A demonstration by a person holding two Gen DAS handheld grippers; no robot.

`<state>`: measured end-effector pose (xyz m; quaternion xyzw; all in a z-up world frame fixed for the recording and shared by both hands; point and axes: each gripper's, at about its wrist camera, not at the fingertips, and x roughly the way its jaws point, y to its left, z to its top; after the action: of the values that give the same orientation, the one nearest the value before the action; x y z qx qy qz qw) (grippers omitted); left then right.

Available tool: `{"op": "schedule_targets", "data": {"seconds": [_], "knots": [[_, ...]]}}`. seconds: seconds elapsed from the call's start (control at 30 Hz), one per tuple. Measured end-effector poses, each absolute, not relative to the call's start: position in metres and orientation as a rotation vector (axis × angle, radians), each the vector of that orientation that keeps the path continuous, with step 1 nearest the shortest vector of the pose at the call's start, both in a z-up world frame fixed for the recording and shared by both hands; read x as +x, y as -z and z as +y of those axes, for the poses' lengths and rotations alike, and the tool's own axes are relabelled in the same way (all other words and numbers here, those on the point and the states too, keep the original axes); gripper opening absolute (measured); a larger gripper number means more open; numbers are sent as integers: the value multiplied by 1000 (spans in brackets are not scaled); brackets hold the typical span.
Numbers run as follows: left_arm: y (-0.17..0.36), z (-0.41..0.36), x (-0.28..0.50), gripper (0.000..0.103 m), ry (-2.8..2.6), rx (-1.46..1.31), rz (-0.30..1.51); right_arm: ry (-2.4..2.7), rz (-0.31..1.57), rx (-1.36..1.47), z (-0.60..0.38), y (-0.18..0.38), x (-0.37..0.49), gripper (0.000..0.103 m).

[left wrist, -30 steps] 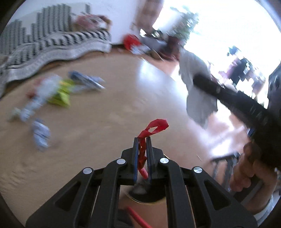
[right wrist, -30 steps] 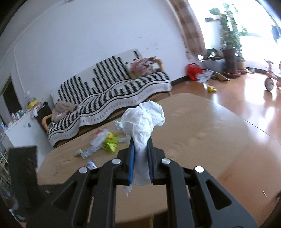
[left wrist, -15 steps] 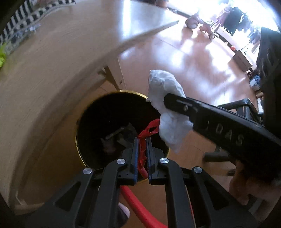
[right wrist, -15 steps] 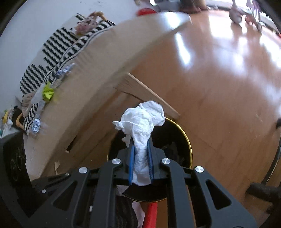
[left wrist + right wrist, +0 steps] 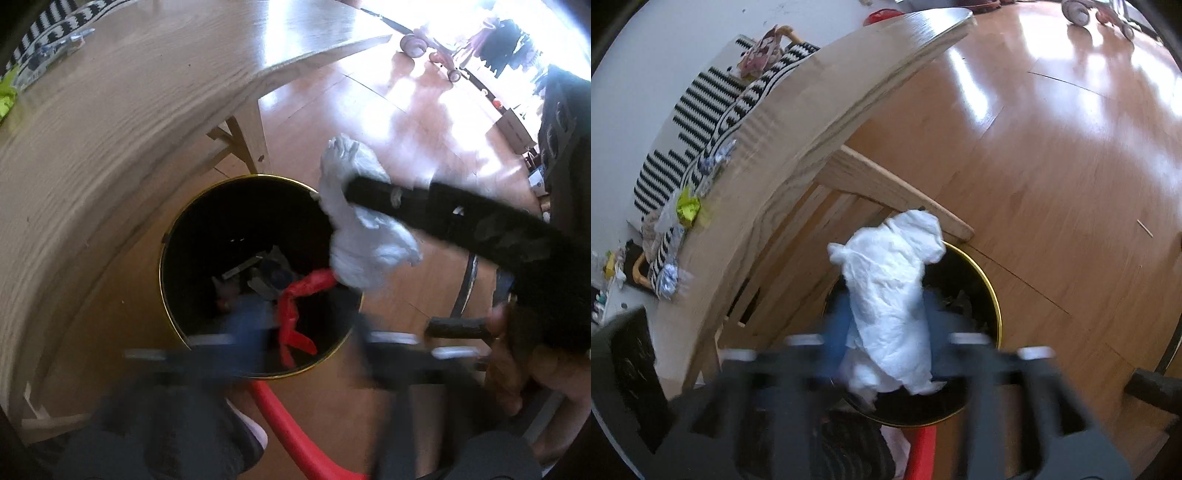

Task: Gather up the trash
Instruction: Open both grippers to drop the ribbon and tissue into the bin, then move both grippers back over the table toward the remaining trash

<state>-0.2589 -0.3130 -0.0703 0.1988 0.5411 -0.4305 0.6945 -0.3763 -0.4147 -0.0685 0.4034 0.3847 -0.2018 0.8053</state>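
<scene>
A black bin with a gold rim (image 5: pixel 162 258) stands on the floor beside the table leg, with scraps of trash at its bottom. My left gripper (image 5: pixel 306 328) hangs over it, blurred, its jaws opening wide. The red wrapper (image 5: pixel 295 306) hangs loose between them above the bin's mouth, clear of both pads. My right gripper (image 5: pixel 888 325) is over the same bin (image 5: pixel 995 302), its jaws also opening. The crumpled white tissue (image 5: pixel 894 314) still sits between its spread blue pads. In the left wrist view the tissue (image 5: pixel 362 236) shows against the right gripper's black finger (image 5: pixel 406 199).
The wooden table (image 5: pixel 110 110) curves along the left, its leg (image 5: pixel 886 188) just behind the bin. Wrappers (image 5: pixel 687 210) lie on its far side, near a striped sofa (image 5: pixel 701 107). A red tube (image 5: pixel 295 428), a black chair frame (image 5: pixel 461 291) and a hand (image 5: pixel 517 369) are close by.
Both grippers came down from above the table to over the bin. Their jaws, shut on the red wrapper and the tissue before, have spread apart.
</scene>
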Motion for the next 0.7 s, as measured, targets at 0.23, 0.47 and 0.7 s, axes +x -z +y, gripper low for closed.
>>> {"op": "schedule_targets", "data": {"seconds": [0.23,0.47,0.7], "knots": [[58,-304,-258,97,931,419,1152,424,781,945,-434,59,-388,96],[-23,-264,-230,97,848,275,967,497,706,834,-435,27,-391,96],[-82,-174,-132,97,567,105,926,475,666,656,-412,-23,-334,96]]}}
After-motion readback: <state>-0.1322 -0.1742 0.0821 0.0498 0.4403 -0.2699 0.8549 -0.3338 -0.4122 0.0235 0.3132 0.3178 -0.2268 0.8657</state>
